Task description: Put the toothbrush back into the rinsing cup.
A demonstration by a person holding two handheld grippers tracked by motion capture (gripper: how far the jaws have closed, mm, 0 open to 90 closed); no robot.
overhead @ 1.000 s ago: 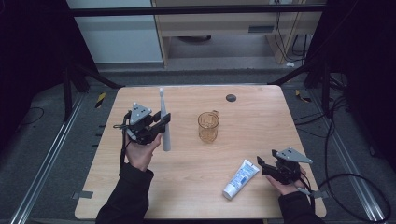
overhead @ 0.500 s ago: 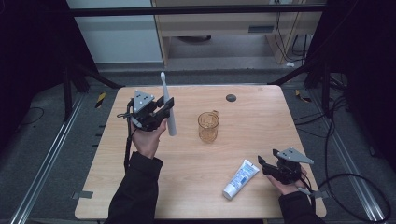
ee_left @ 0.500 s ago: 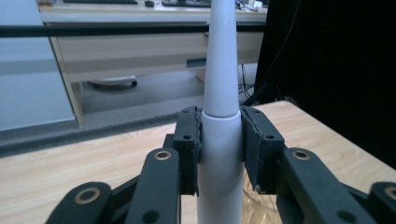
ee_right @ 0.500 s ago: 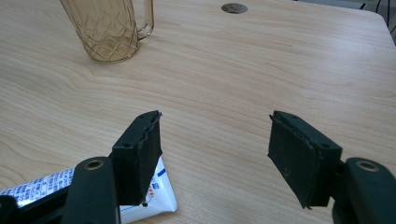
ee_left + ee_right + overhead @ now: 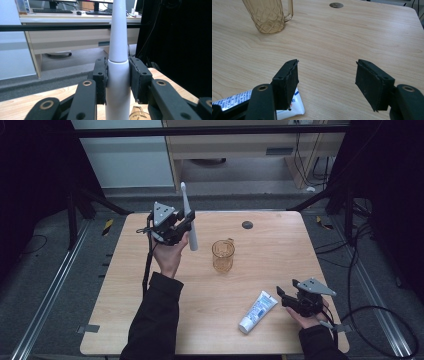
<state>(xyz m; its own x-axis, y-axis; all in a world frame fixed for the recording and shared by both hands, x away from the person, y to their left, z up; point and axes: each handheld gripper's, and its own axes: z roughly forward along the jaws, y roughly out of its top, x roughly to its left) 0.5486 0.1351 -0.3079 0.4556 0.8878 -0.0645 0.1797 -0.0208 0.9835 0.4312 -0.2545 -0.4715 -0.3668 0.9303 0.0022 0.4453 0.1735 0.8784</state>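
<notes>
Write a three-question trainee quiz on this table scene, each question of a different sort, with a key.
1. True or false: the left gripper is clamped on the white electric toothbrush.
2. Multiple choice: where is the amber cup? A) lying on its side B) upright on the table C) held between jaws
3. Fill in: beside the open right gripper lies a tube of ____.

Key: 1 true; 2 B; 3 toothpaste.
</notes>
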